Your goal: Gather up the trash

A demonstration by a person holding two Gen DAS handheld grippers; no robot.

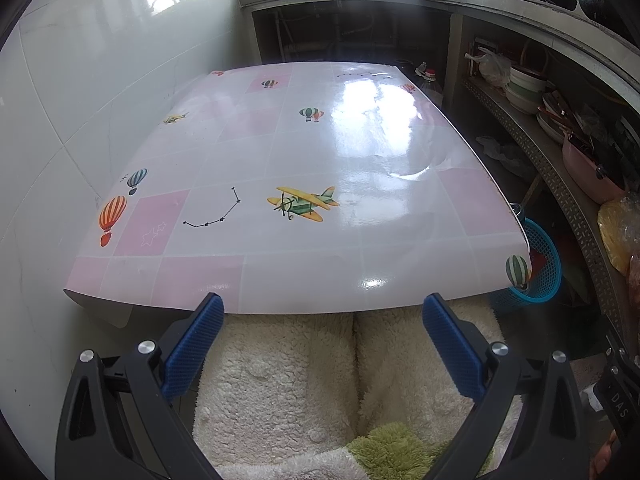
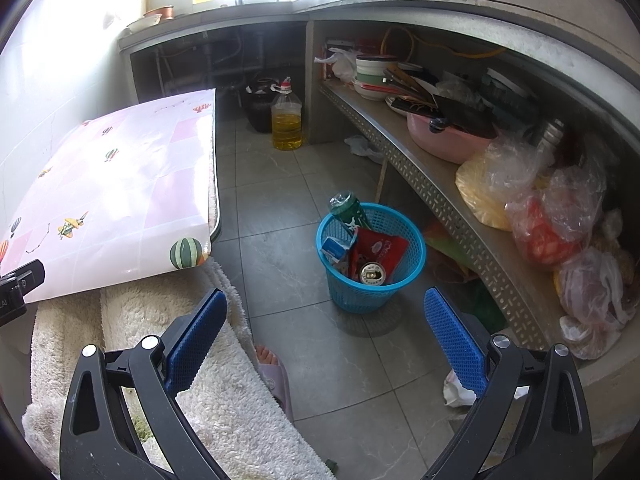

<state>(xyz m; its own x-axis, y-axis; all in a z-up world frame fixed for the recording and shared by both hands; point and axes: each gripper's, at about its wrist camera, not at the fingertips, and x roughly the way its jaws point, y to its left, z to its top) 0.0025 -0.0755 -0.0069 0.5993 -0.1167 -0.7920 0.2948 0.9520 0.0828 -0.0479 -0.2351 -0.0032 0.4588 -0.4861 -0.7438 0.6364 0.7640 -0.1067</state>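
Trash in blue basket (image 2: 374,280) on floor; left gripper (image 1: 323,314), right gripper (image 2: 326,310) jaws spread, empty.

Black tool (image 1: 323,316), ribbed blue pads (image 1: 450,344)

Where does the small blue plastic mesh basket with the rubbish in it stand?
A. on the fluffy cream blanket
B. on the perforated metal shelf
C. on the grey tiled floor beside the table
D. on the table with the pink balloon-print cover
C: the right wrist view shows the blue plastic mesh basket, holding a green bottle, a red packet and a drinks can, standing on the grey tiled floor.
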